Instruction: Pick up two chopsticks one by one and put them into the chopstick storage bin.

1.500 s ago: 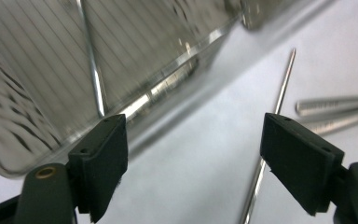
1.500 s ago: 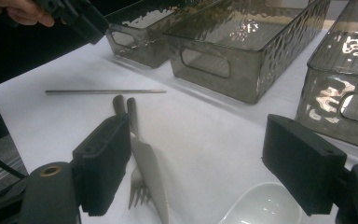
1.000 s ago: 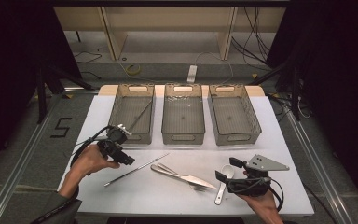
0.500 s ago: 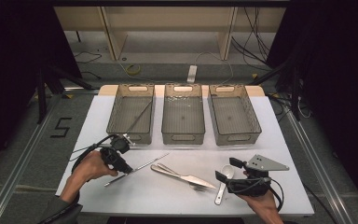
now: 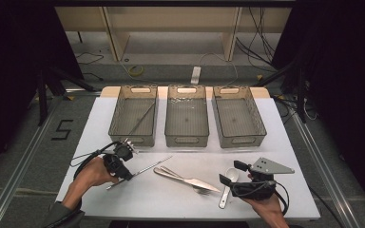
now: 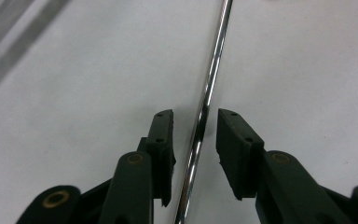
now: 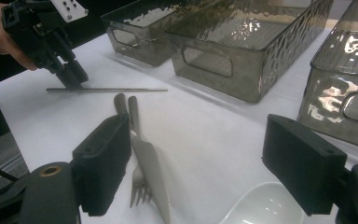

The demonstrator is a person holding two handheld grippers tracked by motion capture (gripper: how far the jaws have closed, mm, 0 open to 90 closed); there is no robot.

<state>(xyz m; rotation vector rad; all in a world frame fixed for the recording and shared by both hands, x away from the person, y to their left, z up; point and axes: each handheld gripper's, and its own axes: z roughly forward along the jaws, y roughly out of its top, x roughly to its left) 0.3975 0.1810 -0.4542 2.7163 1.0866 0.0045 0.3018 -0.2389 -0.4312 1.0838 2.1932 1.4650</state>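
Task obj = thin metal rod [image 6: 208, 88], prob a chopstick: long, straight, shiny chrome, round section. It lies flat on the white worktop [image 5: 180, 199], front-left, running diagonally in the high view toward the middle.

Left gripper [image 6: 195, 135] is down over the rod's near end. Jaws have just been closing; they stand narrow, one black pad each side of the rod w/ a small gap still showing both sides, so pads are not pressing yet. The left hand [image 5: 91, 175] holds the gripper body, cable trailing off to the left.

Right gripper [image 7: 200, 158] rests front-right w/ jaws wide, nothing between them. Just beside it lies a white spoon [image 5: 228, 183], bowl toward the trays. A knife [image 5: 195, 180] and a fork [image 7: 137, 186] lie together mid-worktop, well apart from the rod's gripped end, near its far tip.

Surface: plain white sheet, matte, on a wooden top whose corners peek out at the back. Three smoky clear trays sit in a row at the back: left tray [image 5: 134, 118] w/ a second rod leaning inside, middle tray [image 5: 186, 118], right tray [image 5: 237, 118].

Room: dark surrounds, grey floor, cables, wooden shelf frame behind, a "5" marked on the floor at left.

Open room: bare worktop between rod and trays, bare strip along the front edge. Rod sits near the left edge.
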